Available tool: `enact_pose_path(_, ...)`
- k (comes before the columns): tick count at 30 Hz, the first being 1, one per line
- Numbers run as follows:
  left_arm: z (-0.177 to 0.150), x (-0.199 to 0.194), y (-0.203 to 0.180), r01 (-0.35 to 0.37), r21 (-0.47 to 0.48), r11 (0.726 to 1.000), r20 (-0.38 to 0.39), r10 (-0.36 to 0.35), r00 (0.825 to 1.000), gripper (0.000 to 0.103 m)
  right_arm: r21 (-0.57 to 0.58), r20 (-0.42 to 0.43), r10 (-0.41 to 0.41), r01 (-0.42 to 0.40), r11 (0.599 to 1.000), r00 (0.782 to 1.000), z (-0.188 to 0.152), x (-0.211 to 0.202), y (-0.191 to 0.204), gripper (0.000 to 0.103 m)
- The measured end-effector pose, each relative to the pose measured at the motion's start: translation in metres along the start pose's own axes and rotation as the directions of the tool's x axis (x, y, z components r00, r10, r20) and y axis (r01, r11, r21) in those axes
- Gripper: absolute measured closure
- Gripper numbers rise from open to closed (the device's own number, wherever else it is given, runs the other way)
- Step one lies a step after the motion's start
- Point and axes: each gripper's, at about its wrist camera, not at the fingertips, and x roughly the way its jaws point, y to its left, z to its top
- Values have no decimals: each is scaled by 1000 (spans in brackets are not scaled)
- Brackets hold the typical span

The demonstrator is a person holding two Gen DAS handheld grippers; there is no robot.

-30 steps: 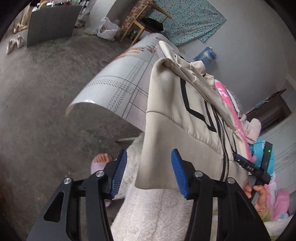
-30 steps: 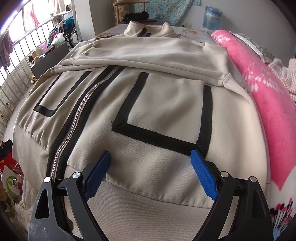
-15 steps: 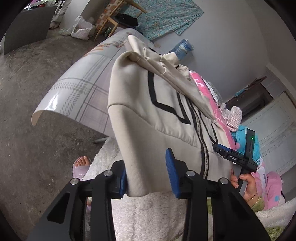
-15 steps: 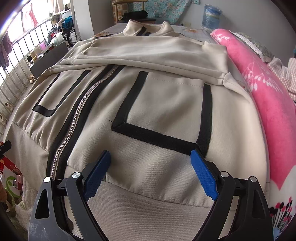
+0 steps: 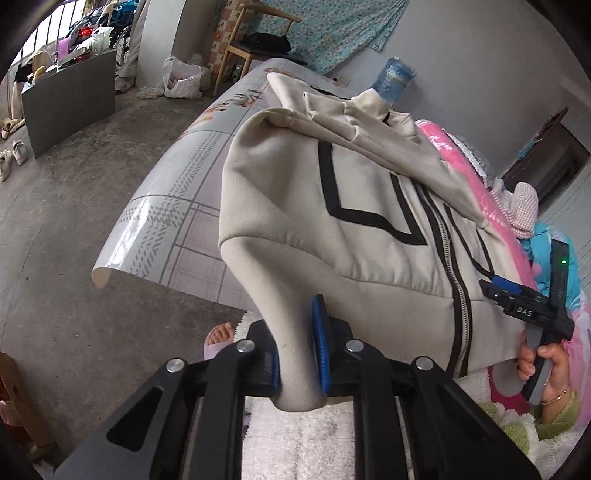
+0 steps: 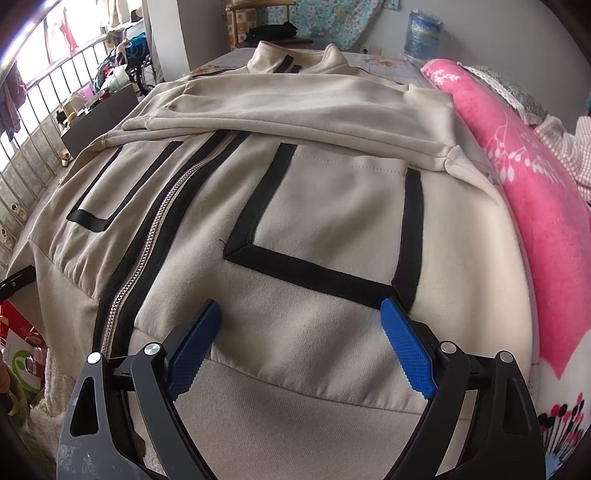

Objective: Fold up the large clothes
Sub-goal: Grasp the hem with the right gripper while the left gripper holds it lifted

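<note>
Closing now on the hem corner that hung loose between wide jaws a second back; right side unmoved.

Bottom centre of the left wrist view: left gripper (image 5: 298,350) pinching the lower corner of the beige jacket (image 5: 369,229), blue pads pressing on bunched cloth, jaws closing, likely to secure the hem for lifting into a fold. Lower centre of the right wrist view: right gripper (image 6: 301,347) spread wide above the jacket's waistband, clasping nothing, seemingly poised over the opposite hem corner. Farther up: jacket flat on the table (image 5: 177,221), zipper (image 6: 155,251) closed, sleeves (image 6: 295,110) crossed over the chest. Right edge: pink blanket (image 6: 535,192). Top: blue water bottle (image 6: 421,33).
</note>
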Motion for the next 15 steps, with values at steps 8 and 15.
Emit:
enact_pose_path(8,-2,-1,-19,-158,97,983,-7,160,987,91,88,58,73,-78,993,996,-16,-47,-35,19)
enact_pose_path(15,-1,0,-25,-215,131,968,-17,219,976,91,198,33,98,-102,975,995,-52,-86,-74,24)
